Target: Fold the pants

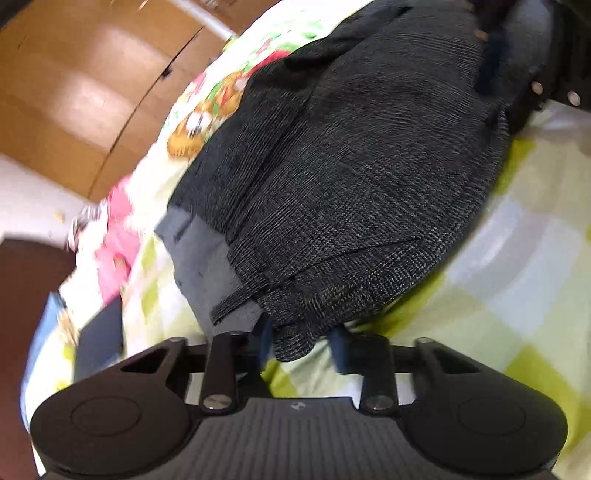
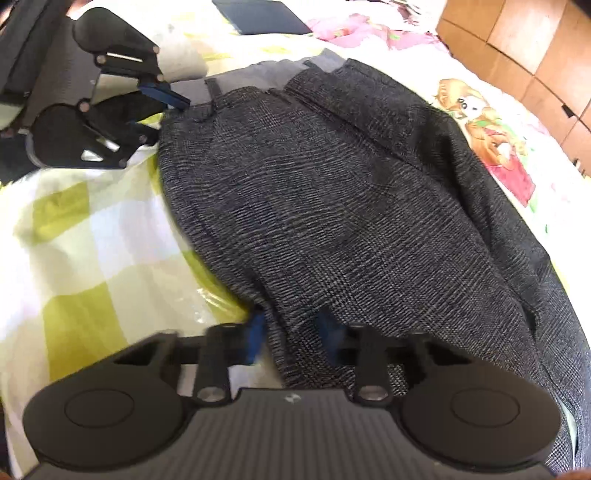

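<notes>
Bed with green-white checked cartoon sheet carrying dark grey woven pants, lying folded lengthwise. Left hand-held gripper pinching waistband corner; right hand-held gripper clamping opposite edge. Fabric appearing soft, limp, light; hold edges.

A bed under a white-and-lime checked cartoon-print sheet carries dark grey woven pants and, near its far edge, a flat navy rectangular object.

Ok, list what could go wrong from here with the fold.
1. The left gripper seems to pinch only a small corner of the pants by the waistband; it may slip out when lifted.
2. The right gripper straddles a thick, bunched edge, so layers may shift and the fold come out uneven.
3. The bedsheet is wrinkled beside the fabric and could be caught too.
</notes>
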Tool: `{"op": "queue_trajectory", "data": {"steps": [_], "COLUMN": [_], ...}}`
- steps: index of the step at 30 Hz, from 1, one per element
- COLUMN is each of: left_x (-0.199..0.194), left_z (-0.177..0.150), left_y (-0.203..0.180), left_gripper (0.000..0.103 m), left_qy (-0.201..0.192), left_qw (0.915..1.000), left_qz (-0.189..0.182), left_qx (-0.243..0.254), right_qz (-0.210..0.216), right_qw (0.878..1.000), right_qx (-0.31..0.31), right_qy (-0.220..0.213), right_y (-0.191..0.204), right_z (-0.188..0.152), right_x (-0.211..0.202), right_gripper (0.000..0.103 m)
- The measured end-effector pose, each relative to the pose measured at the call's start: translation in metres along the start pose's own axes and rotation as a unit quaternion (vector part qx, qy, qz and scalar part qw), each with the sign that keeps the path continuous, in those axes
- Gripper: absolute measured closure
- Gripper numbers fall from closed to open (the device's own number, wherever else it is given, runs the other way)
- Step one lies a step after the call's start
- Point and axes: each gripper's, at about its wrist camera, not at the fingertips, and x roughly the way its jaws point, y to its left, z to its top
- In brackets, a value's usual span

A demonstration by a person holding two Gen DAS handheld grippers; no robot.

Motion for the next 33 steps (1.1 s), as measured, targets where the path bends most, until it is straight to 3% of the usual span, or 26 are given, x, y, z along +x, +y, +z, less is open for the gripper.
{"op": "queue_trajectory", "data": {"steps": [3, 12, 14, 16, 18, 22, 24, 26, 29, 30, 31, 33], "left_x": [-0.007, -0.041, -0.046, -0.051, -0.060, -0.093, -0.107, -0.117, -0.123, -0.122, -0.121, -0.119], "left_z": [-0.003, -0.015, -0.019, -0.018, -0.015, -0.009, 0.007, 0.028, 0.075, 0.093, 0.110, 0.147], "left_y": [-0.007, -0.020, -0.023, -0.020, -0.015, -0.024, -0.029, -0.041, -0.071, -0.083, -0.094, -0.118], "left_gripper": [0.068, 0.069, 0.068, 0.067, 0.067, 0.067, 0.067, 0.067, 0.067, 0.067, 0.067, 0.067], "left_qy": [0.001, 0.024, 0.029, 0.033, 0.035, 0.018, -0.007, -0.034, -0.078, -0.091, -0.102, -0.128], "left_qw": [0.9999, 0.9984, 0.9986, 0.9975, 0.9942, 0.9926, 0.9896, 0.9857, 0.9812, 0.9786, 0.9755, 0.9690], "left_qz": [0.004, -0.051, -0.041, -0.038, -0.054, -0.050, -0.062, -0.087, -0.126, -0.141, -0.157, -0.189], "left_qx": [0.012, -0.005, -0.017, -0.049, -0.086, -0.109, -0.130, -0.140, -0.124, -0.119, -0.115, -0.095], "right_qz": [0.014, 0.080, 0.068, 0.068, 0.070, 0.008, -0.039, -0.090, -0.153, -0.167, -0.176, -0.181], "right_qw": [1.000, 0.996, 0.997, 0.996, 0.992, 0.978, 0.957, 0.923, 0.855, 0.830, 0.806, 0.765], "right_qx": [-0.003, 0.019, 0.021, 0.062, 0.106, 0.206, 0.284, 0.371, 0.493, 0.528, 0.561, 0.610], "right_qy": [0.020, 0.039, 0.020, 0.005, -0.015, -0.038, -0.042, -0.040, -0.054, -0.061, -0.072, -0.102], "right_y": [-0.004, 0.014, 0.024, 0.021, 0.008, -0.036, -0.069, -0.101, -0.145, -0.157, -0.169, -0.186], "right_z": [-0.008, -0.039, -0.041, -0.044, -0.057, -0.105, -0.145, -0.195, -0.270, -0.293, -0.315, -0.350], "right_x": [-0.008, -0.039, -0.037, -0.043, -0.061, -0.109, -0.131, -0.152, -0.185, -0.195, -0.204, -0.215], "right_gripper": [0.098, 0.098, 0.094, 0.093, 0.081, 0.076, 0.073, 0.073, 0.071, 0.066, 0.060, 0.058]}}
